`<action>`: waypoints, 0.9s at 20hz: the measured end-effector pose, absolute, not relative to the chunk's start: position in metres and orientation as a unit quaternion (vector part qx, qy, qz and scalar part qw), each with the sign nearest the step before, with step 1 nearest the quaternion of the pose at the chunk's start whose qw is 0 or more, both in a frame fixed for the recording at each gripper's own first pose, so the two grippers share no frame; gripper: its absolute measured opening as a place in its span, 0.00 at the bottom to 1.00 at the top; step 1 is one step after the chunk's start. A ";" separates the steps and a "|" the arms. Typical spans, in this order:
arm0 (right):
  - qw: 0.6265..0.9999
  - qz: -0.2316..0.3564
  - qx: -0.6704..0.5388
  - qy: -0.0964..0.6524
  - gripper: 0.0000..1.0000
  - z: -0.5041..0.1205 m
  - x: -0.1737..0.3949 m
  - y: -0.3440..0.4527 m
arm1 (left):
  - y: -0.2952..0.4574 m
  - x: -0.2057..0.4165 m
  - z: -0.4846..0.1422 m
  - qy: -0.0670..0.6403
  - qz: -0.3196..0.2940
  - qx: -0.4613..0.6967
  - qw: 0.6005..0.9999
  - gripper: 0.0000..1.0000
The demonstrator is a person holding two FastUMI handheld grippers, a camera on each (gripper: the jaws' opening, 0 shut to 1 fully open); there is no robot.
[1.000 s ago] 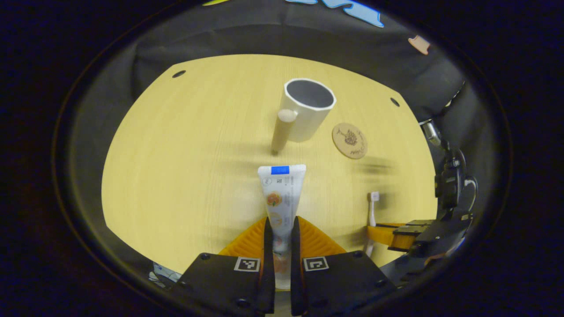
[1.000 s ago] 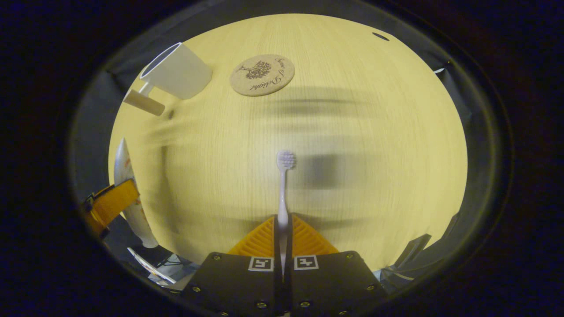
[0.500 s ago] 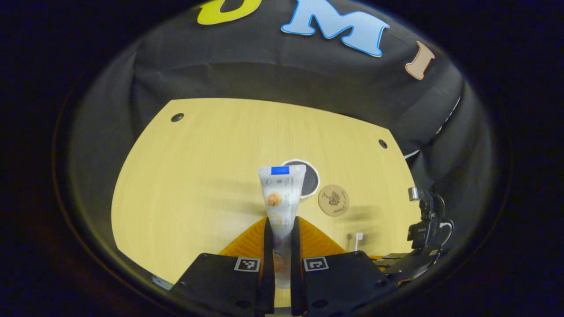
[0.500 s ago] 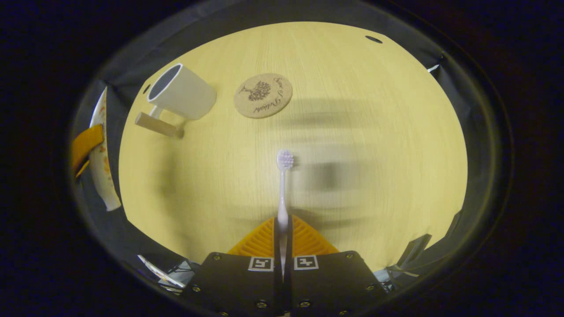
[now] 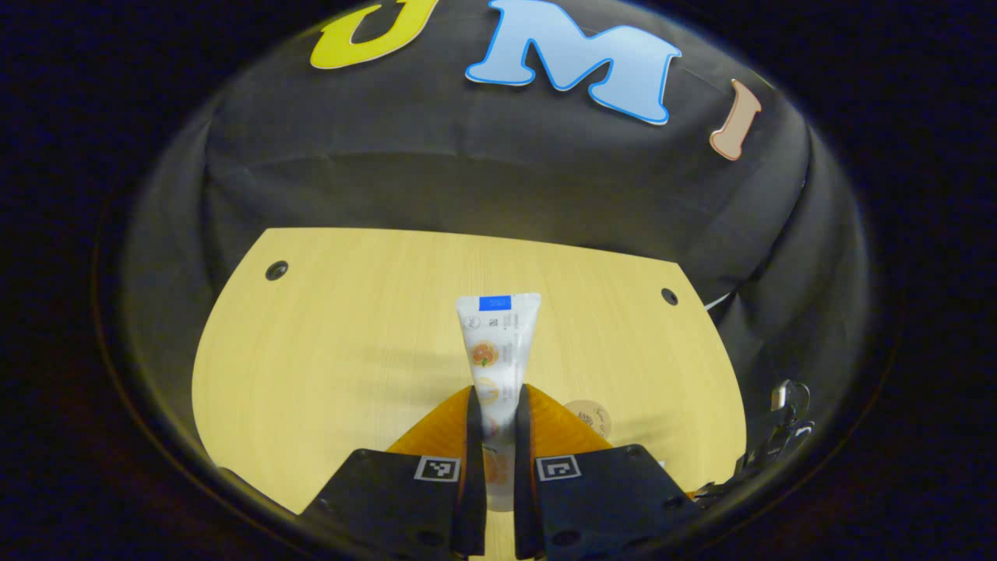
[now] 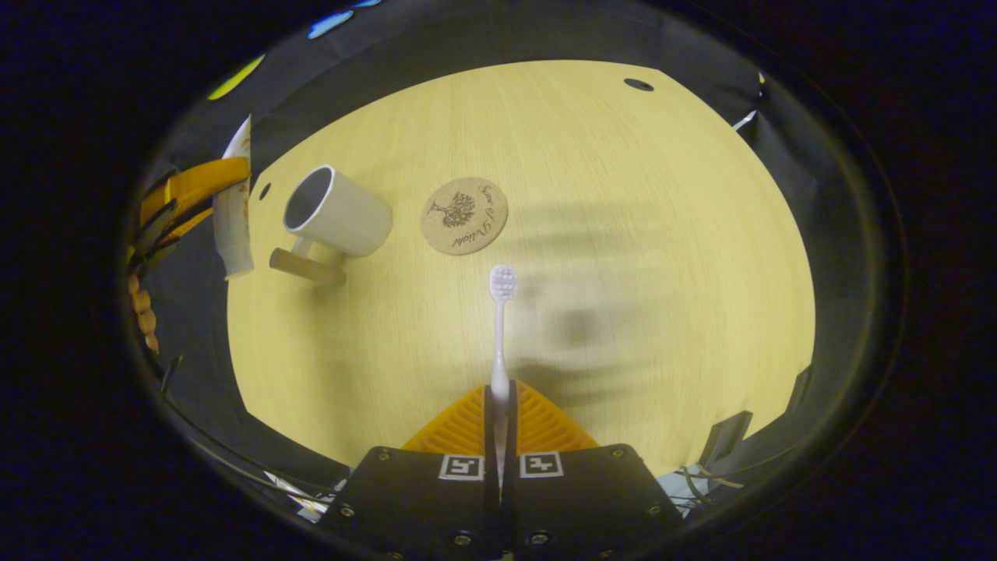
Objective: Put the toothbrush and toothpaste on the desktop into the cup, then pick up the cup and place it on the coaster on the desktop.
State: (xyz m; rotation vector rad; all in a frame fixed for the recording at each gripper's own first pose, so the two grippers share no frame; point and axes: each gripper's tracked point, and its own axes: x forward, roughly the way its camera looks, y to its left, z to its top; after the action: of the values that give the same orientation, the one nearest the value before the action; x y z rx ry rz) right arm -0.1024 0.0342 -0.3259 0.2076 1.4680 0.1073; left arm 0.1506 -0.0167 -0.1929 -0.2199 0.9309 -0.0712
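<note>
Left gripper [image 5: 492, 425] pinches paste [image 5: 497, 343]; right gripper [image 6: 498, 413] pinches brush [image 6: 500, 327]; cup [image 6: 336, 212] upper left, empty, off coaster [image 6: 464, 215]; both drops pending

On the pale wooden desktop [image 6: 623, 234], the right half lies bare from the near edge to the far one, so a gripper could cross there unhindered. The obstacles cluster on the left: a white cylindrical cup [image 6: 336, 212] with a wooden peg handle stands open-mouthed, and just beside it, apart from it, lies a round cork coaster [image 6: 464, 216]. A narrow strip of bare wood runs between them. In the left gripper view the wide stretch of desktop [image 5: 343, 343] ahead is free up to the booth's black cloth wall [image 5: 483, 187].
</note>
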 end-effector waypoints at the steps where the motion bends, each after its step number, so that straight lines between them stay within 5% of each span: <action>1: 0.737 0.046 0.096 0.668 0.02 -0.323 -0.103 0.031 | -0.019 0.159 -0.195 0.443 -0.040 -0.100 0.890 0.21; 16: 0.743 -0.009 0.146 0.653 0.03 -0.308 -0.101 -0.016 | -0.047 0.201 -0.236 0.381 -0.071 -0.072 0.919 0.22; 18: 0.743 -0.014 0.151 0.652 0.03 -0.309 -0.098 -0.020 | -0.052 0.197 -0.238 0.377 -0.085 -0.069 0.920 0.30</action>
State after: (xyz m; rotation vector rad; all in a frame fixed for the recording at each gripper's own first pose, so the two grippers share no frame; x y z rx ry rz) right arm -0.0979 -0.0196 -0.3091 0.3309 1.4279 -0.0299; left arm 0.1969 -0.0518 -0.2375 -0.1423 0.7743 -0.1747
